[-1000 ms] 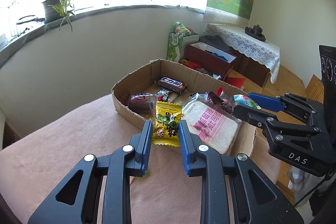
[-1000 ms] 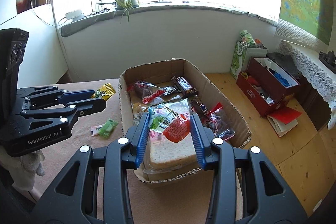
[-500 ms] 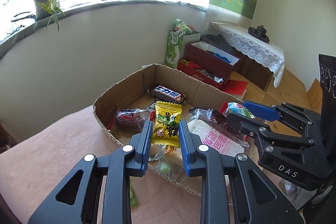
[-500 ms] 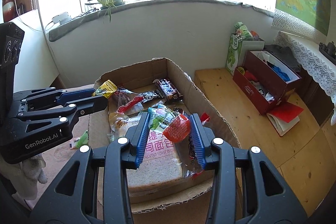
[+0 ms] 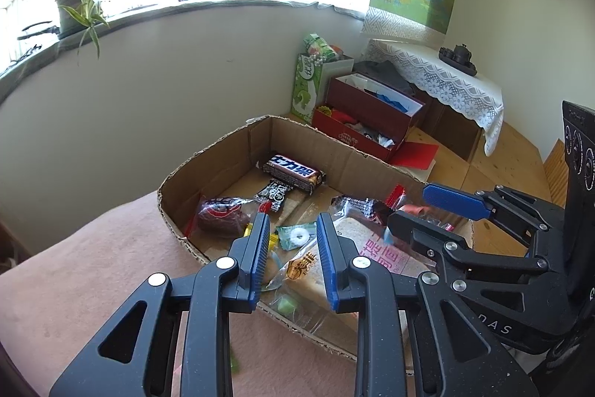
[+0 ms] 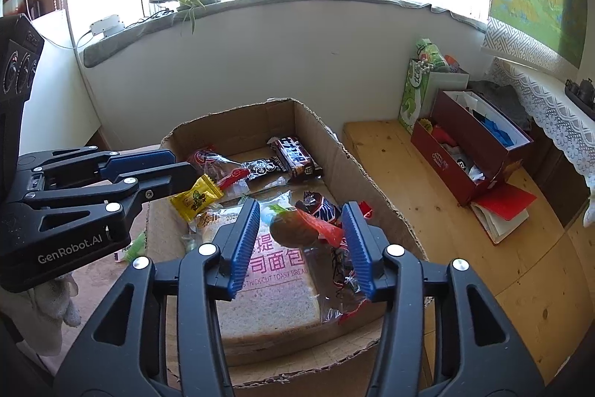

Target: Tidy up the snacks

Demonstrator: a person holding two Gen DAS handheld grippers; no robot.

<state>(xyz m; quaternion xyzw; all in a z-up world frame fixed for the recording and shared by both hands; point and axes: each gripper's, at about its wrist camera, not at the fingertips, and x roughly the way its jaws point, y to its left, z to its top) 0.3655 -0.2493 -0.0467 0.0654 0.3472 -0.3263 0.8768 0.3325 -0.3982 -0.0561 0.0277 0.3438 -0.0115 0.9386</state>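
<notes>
A cardboard box (image 5: 223,144) (image 6: 334,144) holds a bread bag (image 6: 275,296), a chocolate bar (image 5: 293,172) and several small snacks. My left gripper (image 5: 292,244) (image 6: 182,166) hangs over the box's near-left part with its jaws narrowly apart and nothing between the pads. The yellow packet (image 6: 197,198) sits just under its tip. My right gripper (image 6: 301,240) (image 5: 411,207) is over the bread and its jaws are opening. A green-and-red packet with a round brown cake (image 6: 297,229) lies between its fingers, clear of both pads.
The box stands on a brown cloth-covered table (image 5: 74,266). A green candy (image 6: 134,246) lies on the cloth left of the box. On the wooden floor beyond are a dark red box (image 6: 465,151) and a green bag (image 6: 416,92).
Both grippers moved forward over the box. The yellow packet left the left pads and now sits below them. The right jaws widened and the green-and-red packet came free.
</notes>
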